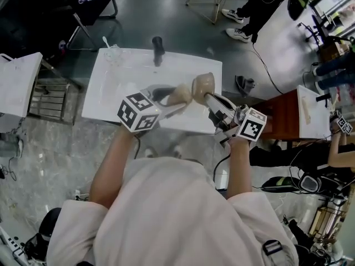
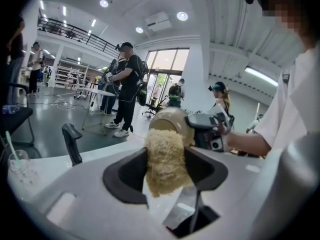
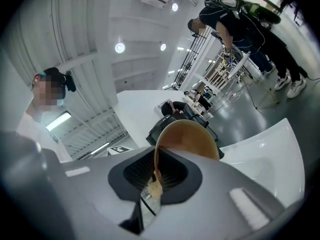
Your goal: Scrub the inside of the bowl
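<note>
Currently held, item by item.

1. My left hand-held gripper [image 1: 173,97]: jaws clamped on a tan, fibrous scrubbing pad [image 2: 164,161], whose far end reaches the bowl.
2. My right hand-held gripper [image 3: 156,173]: jaws closed on the rim of a beige, round, smooth bowl [image 3: 192,136]. The bowl is held tipped on its side above the white rectangular tabletop [image 1: 122,82], between the two grippers.
3. On the tabletop's far edge: a black upright handle-shaped object [image 1: 158,47].
4. On its far left corner: a clear plastic cup with a straw [image 1: 112,51], well apart from the bowl.
</note>
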The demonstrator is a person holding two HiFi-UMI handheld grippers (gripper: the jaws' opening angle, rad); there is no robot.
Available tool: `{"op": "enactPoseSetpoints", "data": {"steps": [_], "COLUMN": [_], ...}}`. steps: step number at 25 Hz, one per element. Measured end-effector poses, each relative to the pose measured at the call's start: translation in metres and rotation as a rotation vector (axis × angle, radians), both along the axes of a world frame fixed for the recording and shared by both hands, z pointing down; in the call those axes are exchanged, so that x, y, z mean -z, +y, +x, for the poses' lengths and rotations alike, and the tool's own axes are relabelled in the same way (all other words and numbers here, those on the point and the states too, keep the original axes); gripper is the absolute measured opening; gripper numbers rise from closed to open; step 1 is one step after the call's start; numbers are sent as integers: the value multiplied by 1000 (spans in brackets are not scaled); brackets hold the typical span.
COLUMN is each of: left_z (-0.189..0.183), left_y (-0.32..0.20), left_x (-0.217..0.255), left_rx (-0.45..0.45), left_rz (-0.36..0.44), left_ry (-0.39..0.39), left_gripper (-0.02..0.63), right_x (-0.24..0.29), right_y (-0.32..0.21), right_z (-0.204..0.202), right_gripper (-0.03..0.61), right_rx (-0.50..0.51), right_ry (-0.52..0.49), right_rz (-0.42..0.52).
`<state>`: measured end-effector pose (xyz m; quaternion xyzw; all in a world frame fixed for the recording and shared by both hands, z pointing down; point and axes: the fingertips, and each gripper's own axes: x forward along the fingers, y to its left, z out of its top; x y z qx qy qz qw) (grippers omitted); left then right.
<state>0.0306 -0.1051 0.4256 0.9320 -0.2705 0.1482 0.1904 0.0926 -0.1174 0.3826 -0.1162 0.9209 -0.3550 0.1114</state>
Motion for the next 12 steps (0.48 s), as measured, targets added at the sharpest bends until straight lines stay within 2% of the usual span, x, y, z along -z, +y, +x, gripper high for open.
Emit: {"op": "enactPoseSetpoints", "data": {"steps": [7, 12], "left_z": [-5, -7], "left_y": [-6, -15], "left_x": [18, 26], "left_rx": [4, 34], "left_rz": [28, 47], "left_ry": [22, 39], "left_gripper": [230, 230], "right_x": [-4, -5], "right_y": [-11, -3], "right_z": [-2, -3], "right_gripper": [18, 18], "right_rx": [-29, -2], "right_ry": [61, 40], "right_rz": [2, -10]}}
